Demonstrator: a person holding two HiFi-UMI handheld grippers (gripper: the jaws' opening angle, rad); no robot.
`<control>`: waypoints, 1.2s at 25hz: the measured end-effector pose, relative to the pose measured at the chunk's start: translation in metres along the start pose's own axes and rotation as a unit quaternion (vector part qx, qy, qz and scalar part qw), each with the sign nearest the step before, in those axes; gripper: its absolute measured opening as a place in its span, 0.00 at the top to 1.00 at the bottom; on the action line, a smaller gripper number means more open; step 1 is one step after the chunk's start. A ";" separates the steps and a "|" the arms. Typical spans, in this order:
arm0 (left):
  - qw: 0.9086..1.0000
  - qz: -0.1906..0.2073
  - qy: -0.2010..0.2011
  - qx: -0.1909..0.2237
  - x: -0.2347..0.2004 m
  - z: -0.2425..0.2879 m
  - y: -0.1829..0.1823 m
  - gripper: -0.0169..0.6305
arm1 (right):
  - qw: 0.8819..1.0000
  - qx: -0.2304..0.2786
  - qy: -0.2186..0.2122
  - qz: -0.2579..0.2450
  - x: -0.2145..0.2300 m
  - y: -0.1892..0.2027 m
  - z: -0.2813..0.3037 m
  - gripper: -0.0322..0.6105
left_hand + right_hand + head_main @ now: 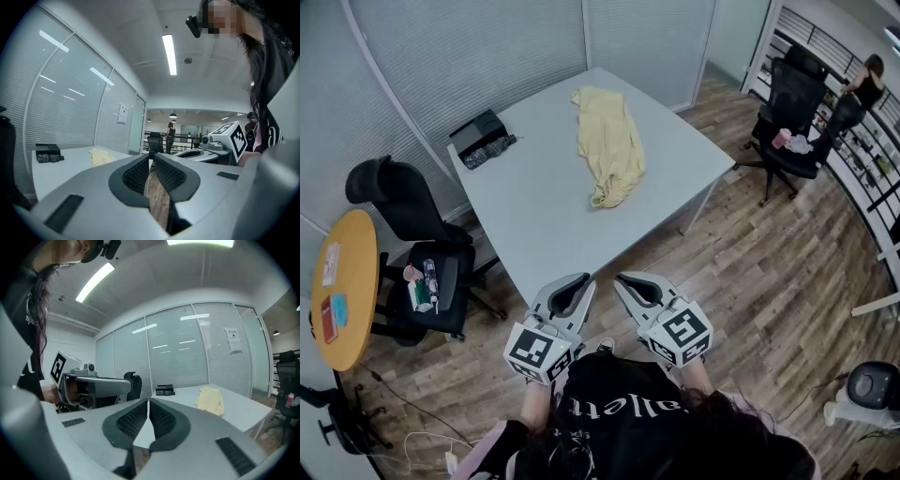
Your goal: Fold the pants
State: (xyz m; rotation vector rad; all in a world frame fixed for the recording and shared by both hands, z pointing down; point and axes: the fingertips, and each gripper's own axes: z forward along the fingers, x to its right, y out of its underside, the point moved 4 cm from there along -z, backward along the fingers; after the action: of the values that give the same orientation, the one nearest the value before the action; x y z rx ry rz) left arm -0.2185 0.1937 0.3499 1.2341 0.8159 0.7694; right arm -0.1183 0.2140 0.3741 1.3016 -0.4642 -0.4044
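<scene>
Left tongs (pixel 581 279), right tongs (pixel 624 278), closed, pants (pixel 609 145) well beyond

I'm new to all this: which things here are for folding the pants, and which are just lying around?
For the job: crumpled pale-yellow pants; white square table under them; left gripper and right gripper, both shut and empty.

Lying about: black boxy item on a table corner; black office chair; round wooden side table.

Yellow pants (pixel 609 145) lie crumpled on the grey table (pixel 544 216) — both grippers well short.
</scene>
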 end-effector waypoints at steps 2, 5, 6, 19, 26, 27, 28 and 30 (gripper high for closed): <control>1.000 -0.001 0.000 0.001 -0.005 0.000 0.002 0.88 | 1.000 -0.001 0.000 -0.001 0.000 0.002 0.004 0.90; 1.000 -0.003 0.001 0.002 -0.013 0.000 0.002 0.88 | 1.000 -0.005 0.001 -0.002 -0.001 0.002 0.012 0.90; 1.000 -0.004 0.001 0.002 -0.016 0.000 0.002 0.88 | 1.000 -0.005 0.001 -0.002 -0.001 0.002 0.014 0.90; 1.000 -0.010 0.016 0.005 -0.064 0.001 0.001 0.88 | 1.000 -0.002 0.019 0.008 0.006 -0.005 0.058 0.90; 0.999 -0.015 0.041 -0.001 -0.084 0.012 0.007 0.88 | 0.999 -0.010 0.048 0.022 0.014 -0.001 0.070 0.90; 0.999 -0.017 0.045 -0.003 -0.087 0.013 0.009 0.88 | 0.998 -0.013 0.051 0.023 0.014 0.001 0.071 0.90; 0.999 -0.019 0.047 -0.004 -0.088 0.015 0.010 0.88 | 0.998 -0.016 0.053 0.024 0.015 0.002 0.073 0.90; 0.998 -0.023 0.052 -0.006 -0.091 0.018 0.012 0.88 | 0.998 -0.023 0.057 0.024 0.017 0.002 0.075 0.90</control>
State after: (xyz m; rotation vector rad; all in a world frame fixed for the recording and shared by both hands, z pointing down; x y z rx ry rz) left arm -0.2497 0.1089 0.3744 1.1687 0.9207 0.8061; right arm -0.1442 0.1437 0.3929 1.2596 -0.3864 -0.2978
